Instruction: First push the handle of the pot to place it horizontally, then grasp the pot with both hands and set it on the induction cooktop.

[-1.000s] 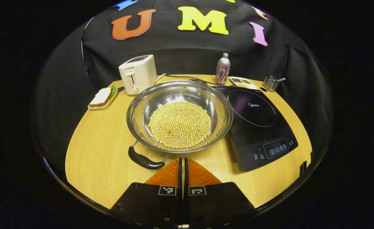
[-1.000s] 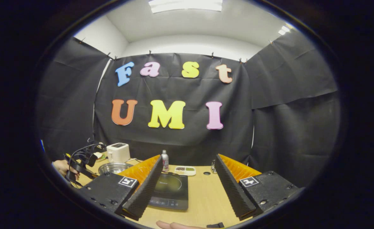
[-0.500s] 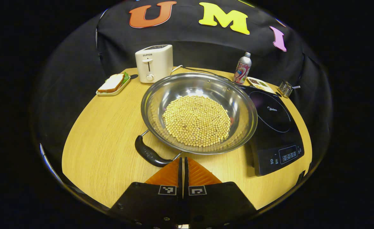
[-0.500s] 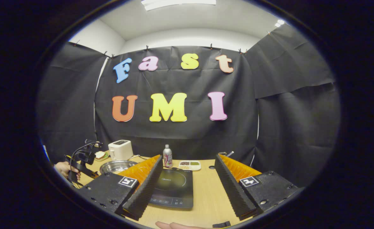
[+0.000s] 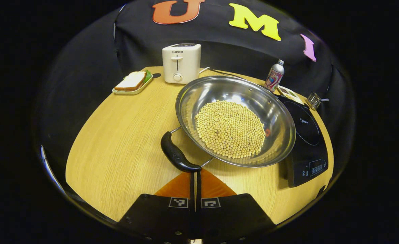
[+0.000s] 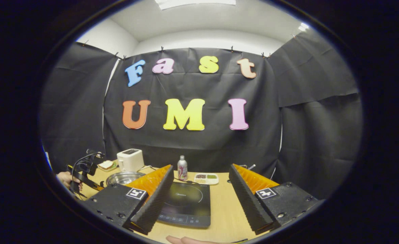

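Just ahead of the closed left gripper, the pot handle is seen skewed on the bench, its near end touching the tips; right gripper is held open, well apart, over the cooktop.

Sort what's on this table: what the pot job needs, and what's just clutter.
Needed: pot of beans, its black handle, induction cooktop, left gripper, right gripper.

Clutter: toaster, sandwich tray, bottle, snack dish.
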A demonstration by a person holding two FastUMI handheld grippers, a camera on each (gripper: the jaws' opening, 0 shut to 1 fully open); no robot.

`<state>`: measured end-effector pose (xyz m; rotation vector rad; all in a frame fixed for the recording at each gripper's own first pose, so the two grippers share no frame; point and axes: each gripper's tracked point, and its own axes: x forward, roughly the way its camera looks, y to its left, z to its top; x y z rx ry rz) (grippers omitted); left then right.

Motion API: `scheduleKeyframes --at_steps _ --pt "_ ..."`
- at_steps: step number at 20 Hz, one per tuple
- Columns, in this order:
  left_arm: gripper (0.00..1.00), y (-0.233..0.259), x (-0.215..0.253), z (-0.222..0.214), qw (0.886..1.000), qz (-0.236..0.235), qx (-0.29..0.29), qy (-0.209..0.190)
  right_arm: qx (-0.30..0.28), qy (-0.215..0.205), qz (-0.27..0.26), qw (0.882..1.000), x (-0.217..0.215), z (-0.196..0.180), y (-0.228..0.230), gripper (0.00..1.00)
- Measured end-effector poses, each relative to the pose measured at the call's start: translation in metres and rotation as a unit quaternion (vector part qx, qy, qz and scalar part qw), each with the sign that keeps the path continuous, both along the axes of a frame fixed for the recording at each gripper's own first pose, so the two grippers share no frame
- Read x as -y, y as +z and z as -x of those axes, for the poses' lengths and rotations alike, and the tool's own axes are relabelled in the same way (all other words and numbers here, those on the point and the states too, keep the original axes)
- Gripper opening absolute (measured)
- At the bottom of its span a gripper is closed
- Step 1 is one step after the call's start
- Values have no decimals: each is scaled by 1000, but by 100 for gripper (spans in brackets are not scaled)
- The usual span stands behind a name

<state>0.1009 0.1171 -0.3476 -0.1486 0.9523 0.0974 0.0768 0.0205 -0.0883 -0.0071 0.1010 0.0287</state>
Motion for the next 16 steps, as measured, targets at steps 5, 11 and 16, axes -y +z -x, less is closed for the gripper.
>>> scheduleKeyframes --at_steps 5,11,16 --pt "10 -2 -17 -7 1000 0 -5 3 -5 5 5 1000 -16 -23 -2 99" --pt "0 -5 -45 -28 999 14 -3 33 -26 10 4 1000 -29 -53 -14 99" --pt "0 -9 -68 -48 999 3 -13 39 -63 13 -2 998 -44 -73 -38 99"
